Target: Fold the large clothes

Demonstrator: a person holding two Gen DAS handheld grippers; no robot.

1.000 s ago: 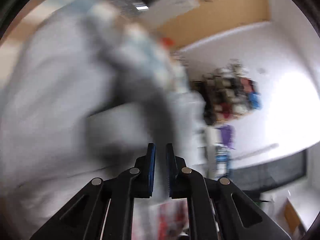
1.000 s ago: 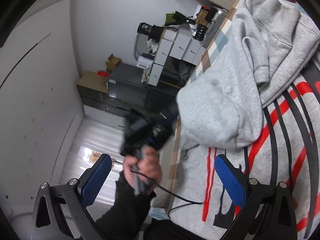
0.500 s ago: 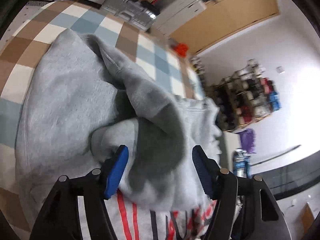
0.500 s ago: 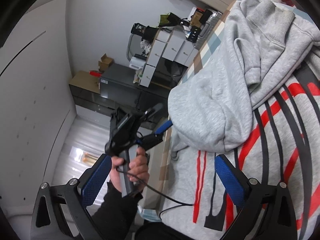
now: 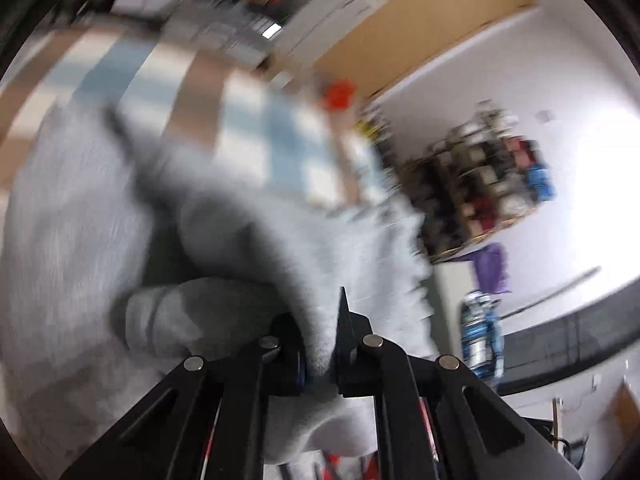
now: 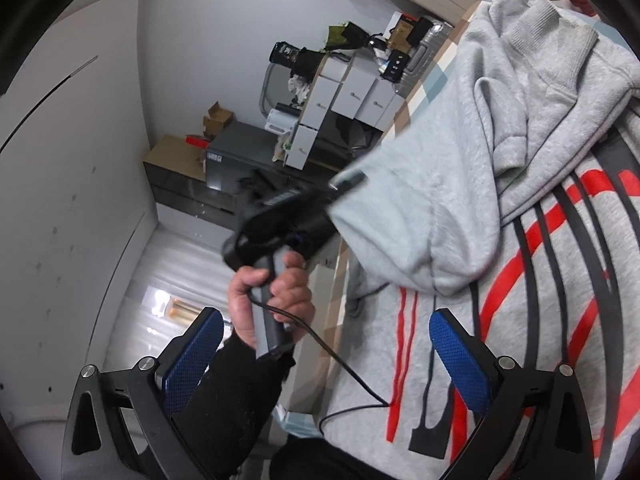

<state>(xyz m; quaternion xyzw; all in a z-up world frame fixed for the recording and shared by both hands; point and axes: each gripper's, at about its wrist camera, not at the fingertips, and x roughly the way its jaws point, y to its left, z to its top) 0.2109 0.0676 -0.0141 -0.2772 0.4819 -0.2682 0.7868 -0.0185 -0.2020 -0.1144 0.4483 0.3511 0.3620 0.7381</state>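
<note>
A grey sweatshirt point(image 6: 440, 168) lies bunched on a checked tablecloth point(image 5: 248, 120), partly over grey cloth with red and black stripes point(image 6: 540, 280). My left gripper point(image 5: 320, 344) is shut on a fold of the sweatshirt point(image 5: 248, 248), with fabric pinched between its jaws. In the right wrist view a hand point(image 6: 272, 292) holds that left gripper point(image 6: 340, 188) at the sweatshirt's lifted left edge. My right gripper point(image 6: 324, 314) stands wide open low over the striped cloth, with nothing between its fingers point(image 6: 460, 352).
A black cable point(image 6: 344, 368) trails from the left gripper's handle across the striped cloth. White boxes point(image 6: 344, 96) and a dark cabinet point(image 6: 240, 156) stand past the table's left edge. A cluttered shelf point(image 5: 480, 184) and a wooden wardrobe point(image 5: 420, 28) stand beyond.
The left gripper opened over a fold of the sweatshirt, then shut on it and rose, lifting that edge. The right gripper stayed still and open.
</note>
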